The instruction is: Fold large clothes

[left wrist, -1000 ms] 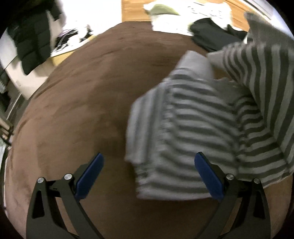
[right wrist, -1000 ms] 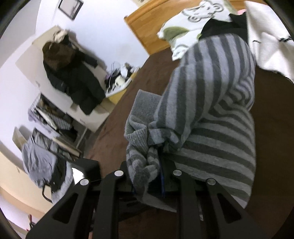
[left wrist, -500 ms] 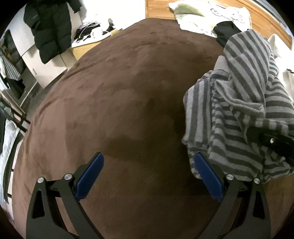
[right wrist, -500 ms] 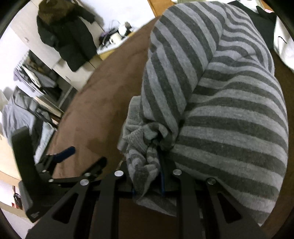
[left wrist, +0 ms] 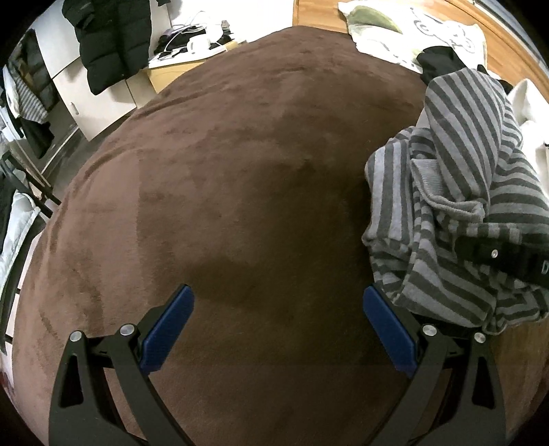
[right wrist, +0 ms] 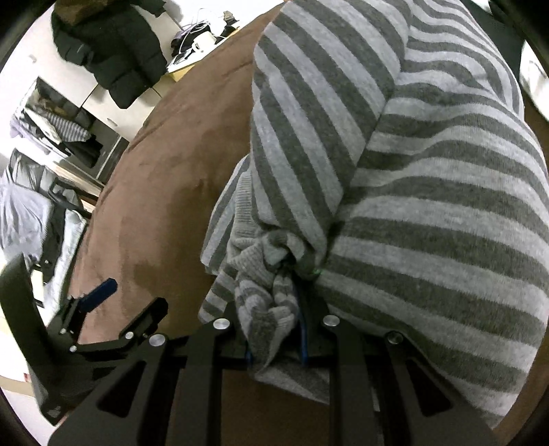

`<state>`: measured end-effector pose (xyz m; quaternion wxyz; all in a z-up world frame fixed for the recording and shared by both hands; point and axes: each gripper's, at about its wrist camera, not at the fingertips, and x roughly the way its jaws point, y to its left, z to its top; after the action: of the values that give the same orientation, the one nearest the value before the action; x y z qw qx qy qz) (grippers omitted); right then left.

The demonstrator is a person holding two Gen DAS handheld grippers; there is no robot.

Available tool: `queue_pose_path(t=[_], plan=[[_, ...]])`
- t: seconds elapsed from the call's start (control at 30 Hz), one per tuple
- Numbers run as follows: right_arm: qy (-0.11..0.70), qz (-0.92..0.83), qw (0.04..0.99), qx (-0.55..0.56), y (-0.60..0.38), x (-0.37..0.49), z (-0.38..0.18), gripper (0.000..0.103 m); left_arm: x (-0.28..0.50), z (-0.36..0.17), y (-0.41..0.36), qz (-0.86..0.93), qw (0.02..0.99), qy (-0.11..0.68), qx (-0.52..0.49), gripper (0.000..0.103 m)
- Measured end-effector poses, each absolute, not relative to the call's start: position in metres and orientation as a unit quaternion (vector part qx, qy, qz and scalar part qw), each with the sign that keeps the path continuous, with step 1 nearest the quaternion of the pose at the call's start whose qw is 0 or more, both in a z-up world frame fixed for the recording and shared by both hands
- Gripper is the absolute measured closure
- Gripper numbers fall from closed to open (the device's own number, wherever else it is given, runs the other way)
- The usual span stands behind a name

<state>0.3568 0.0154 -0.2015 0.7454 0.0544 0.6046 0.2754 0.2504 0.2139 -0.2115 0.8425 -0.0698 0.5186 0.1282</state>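
A grey striped sweater (left wrist: 456, 219) lies bunched on the right of the brown bed cover (left wrist: 240, 171). My left gripper (left wrist: 278, 329) is open and empty over bare cover, its right finger just left of the sweater's edge. My right gripper (right wrist: 278, 305) is shut on a bunched fold of the striped sweater (right wrist: 394, 171), which fills most of the right wrist view. The right gripper's body shows in the left wrist view (left wrist: 497, 254), lying on the sweater. The left gripper shows in the right wrist view (right wrist: 99, 295) at lower left.
A black garment (left wrist: 442, 61) and a white printed cloth (left wrist: 411, 31) lie at the far edge by the wooden headboard. A black puffer jacket (left wrist: 109, 41) hangs at the far left above a cluttered side table (left wrist: 192, 41). More clothes hang at the left (right wrist: 34, 192).
My left gripper has drawn away to the left, off the sweater and over bare cover. My right gripper has kept its hold and come closer in on the bunched sweater.
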Motion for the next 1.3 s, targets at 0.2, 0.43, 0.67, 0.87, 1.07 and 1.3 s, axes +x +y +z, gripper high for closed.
queue_pose_path(t=[0.2,0.43,0.67,0.87,1.07,1.3], plan=[[0.618,0.322,0.708,0.118,-0.012,0.367,-0.181,0.061,0.249,-0.199,0.215,0.126,0.85,0.506,-0.078,0.006],[0.61,0.354,0.702,0.098,-0.02,0.369,-0.168,0.006,0.252,-0.188,0.197,0.099,0.862,0.489,-0.087,0.007],[0.632,0.326,0.692,0.124,-0.038,0.384,-0.175,0.024,0.257,-0.186,0.161,0.043,0.873,0.478,-0.082,0.007],[0.647,0.314,0.676,0.162,-0.059,0.393,-0.184,0.066,0.266,-0.196,0.115,-0.028,0.869,0.481,-0.11,0.007],[0.645,0.326,0.67,0.168,-0.063,0.394,-0.184,0.067,0.277,-0.2,0.086,-0.068,0.862,0.478,-0.154,0.007],[0.646,0.339,0.662,0.171,-0.072,0.396,-0.186,0.067,0.265,-0.188,0.088,-0.1,0.87,0.438,-0.205,0.007]])
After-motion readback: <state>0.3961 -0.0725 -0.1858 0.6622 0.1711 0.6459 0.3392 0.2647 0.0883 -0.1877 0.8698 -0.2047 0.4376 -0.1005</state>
